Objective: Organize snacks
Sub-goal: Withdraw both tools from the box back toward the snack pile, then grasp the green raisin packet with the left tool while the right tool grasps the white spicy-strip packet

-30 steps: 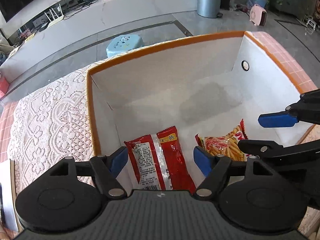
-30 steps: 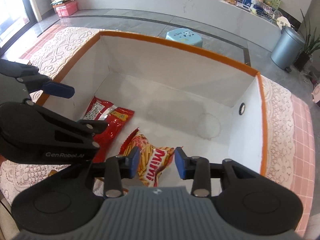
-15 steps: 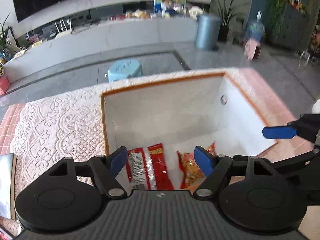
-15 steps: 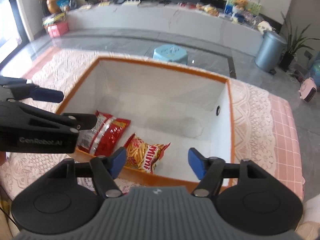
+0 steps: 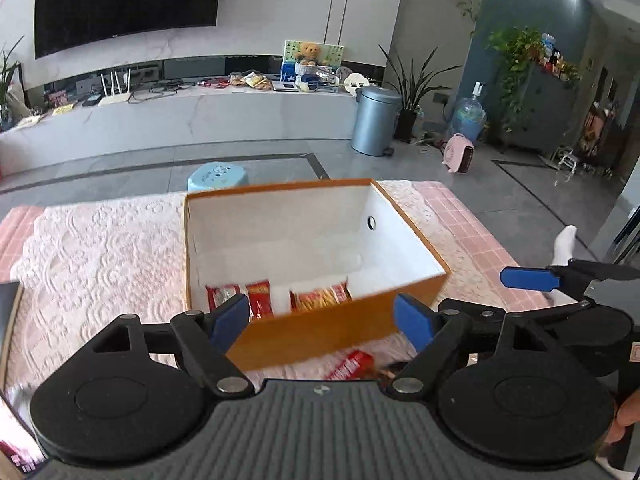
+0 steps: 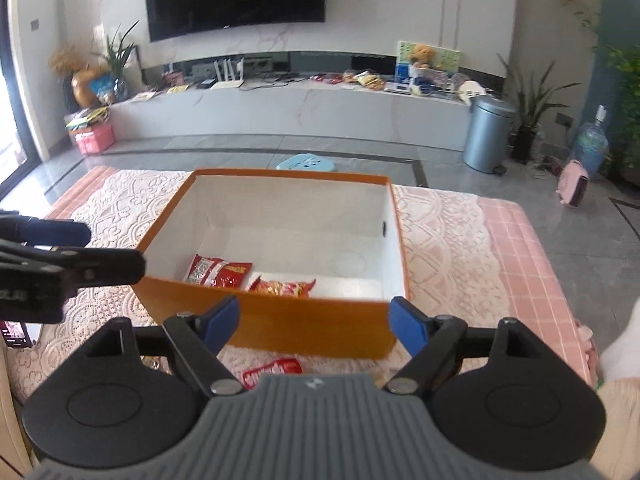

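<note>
Both the left claw [image 5: 320, 318] and right claw [image 6: 314, 322], just opened wide and empty, could bump the orange cardboard box [image 6: 280, 324] while reaching for the red snack packet [image 6: 274, 370] beside it.

Left hand-held gripper [image 5: 322, 322] and right hand-held gripper [image 6: 314, 325], jaws just widened, empty.

two snack packets [image 6: 219, 273] [image 6: 285, 287] flat in orange box [image 6: 304, 326], another packet [image 6: 276, 369] outside
</note>
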